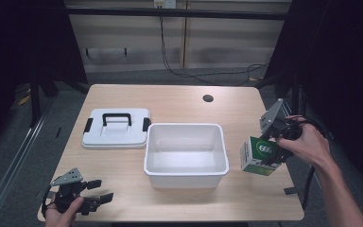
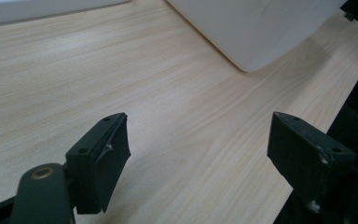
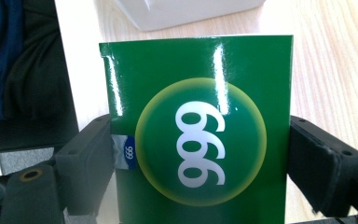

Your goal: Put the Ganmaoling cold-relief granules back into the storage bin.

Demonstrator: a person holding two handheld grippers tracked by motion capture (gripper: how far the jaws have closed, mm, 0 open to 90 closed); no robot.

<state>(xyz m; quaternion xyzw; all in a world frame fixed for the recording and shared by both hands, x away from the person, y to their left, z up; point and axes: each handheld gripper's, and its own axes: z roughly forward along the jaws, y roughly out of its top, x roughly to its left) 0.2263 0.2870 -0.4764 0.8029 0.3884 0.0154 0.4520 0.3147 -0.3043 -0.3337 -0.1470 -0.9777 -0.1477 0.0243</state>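
High view, from the left: the left tool (image 1: 96, 191) rests low at the counter's (image 1: 179, 101) near-left corner, jaws spread with bare wood between them. Farther back lies a white lid (image 1: 116, 128) with a black handle, just beside the white bin (image 1: 185, 154) at mid-counter (open, nothing inside). To the right of the bin, the right tool (image 1: 270, 152) pinches a green box (image 1: 259, 155) marked 666 by its two sides, near the counter's right edge.
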